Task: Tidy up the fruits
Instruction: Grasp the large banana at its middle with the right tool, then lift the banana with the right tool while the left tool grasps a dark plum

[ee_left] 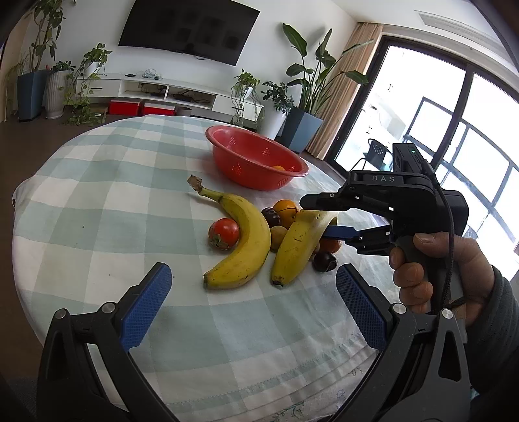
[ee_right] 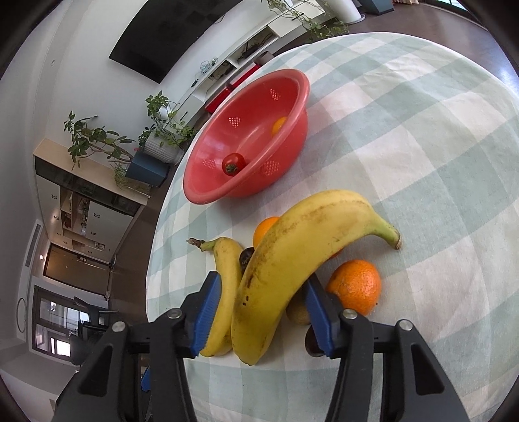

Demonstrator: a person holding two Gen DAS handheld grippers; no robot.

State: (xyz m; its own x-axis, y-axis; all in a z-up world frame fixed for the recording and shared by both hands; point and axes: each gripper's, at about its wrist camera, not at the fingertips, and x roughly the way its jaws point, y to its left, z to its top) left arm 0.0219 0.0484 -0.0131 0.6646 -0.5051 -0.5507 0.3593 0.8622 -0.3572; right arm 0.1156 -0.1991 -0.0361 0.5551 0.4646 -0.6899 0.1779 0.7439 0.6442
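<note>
While a pale green-and-white checked cloth [ee_left: 107,201] covers the counter, the room behind it shows a dark television [ee_left: 189,27] on a white wall, a low white media shelf [ee_left: 168,91], potted plants [ee_left: 306,81] at both ends and tall glass doors [ee_left: 454,136] on the right.

Toward the far side of the counter stands a red basket-bowl [ee_right: 292,97] with perforated walls; inside it lie a small tomato [ee_right: 233,164] and an orange fruit [ee_right: 279,126] against the wall.

Nearer, the loose fruit sits in a tight cluster. One banana [ee_left: 243,240] lies flat with a tomato [ee_left: 223,233] tucked against its inner curve. Dark plums [ee_left: 324,262], a tan fruit [ee_left: 278,237] and oranges [ee_right: 355,285] crowd around and under the second banana [ee_right: 292,269], hemming it in.

That second banana is tilted, its stem end raised, with the right claw [ee_right: 259,311] straddling its middle; whether the blue pads actually press it I cannot tell, since the first banana also lies against the left pad. The left claw [ee_left: 253,305] hovers over bare cloth just short of the cluster, its fingers spread wide and holding nothing.
</note>
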